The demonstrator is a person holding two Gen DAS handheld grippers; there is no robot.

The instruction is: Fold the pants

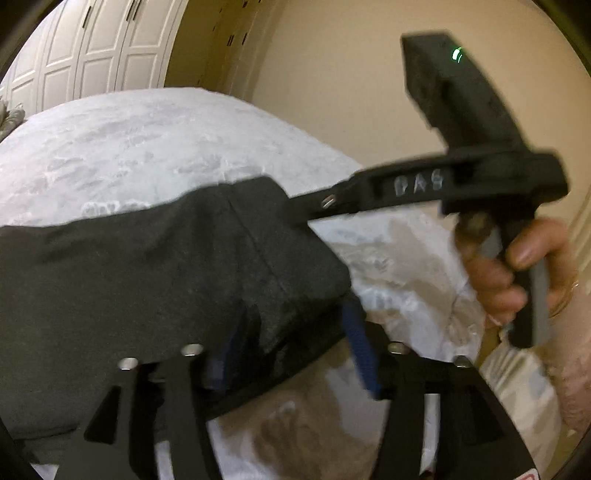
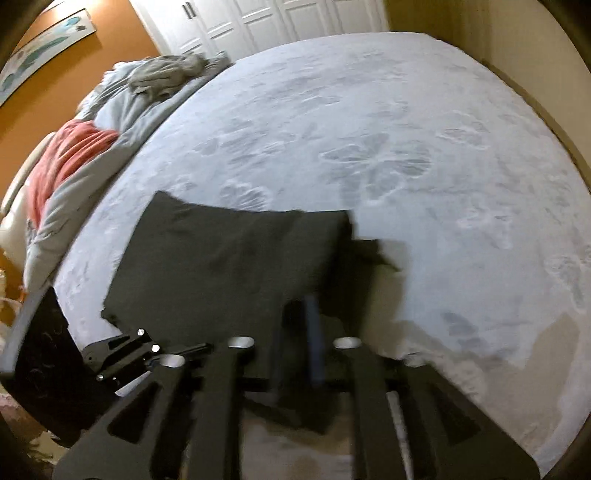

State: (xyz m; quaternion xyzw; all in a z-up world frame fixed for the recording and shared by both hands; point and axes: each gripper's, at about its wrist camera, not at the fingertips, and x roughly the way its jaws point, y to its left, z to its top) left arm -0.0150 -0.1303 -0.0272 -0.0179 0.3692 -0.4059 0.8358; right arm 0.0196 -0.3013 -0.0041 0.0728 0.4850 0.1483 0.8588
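The dark grey pants (image 1: 147, 273) lie partly folded on the white bed cover (image 1: 147, 147). My left gripper (image 1: 291, 343) has its blue pads around the near edge of the pants and is shut on the cloth. The right gripper (image 1: 295, 210) reaches in from the right in the left wrist view, pinching the pants' far corner. In the right wrist view the pants (image 2: 229, 266) spread ahead, and my right gripper (image 2: 299, 339) is shut on their near edge, lifting it slightly. The left gripper (image 2: 155, 354) shows at the lower left, at the pants' corner.
A heap of grey and red clothes (image 2: 110, 122) lies along the bed's left side. White closet doors (image 2: 266, 18) stand beyond the bed. A beige wall (image 1: 351, 92) borders the bed's right side. The patterned cover (image 2: 406, 166) stretches wide past the pants.
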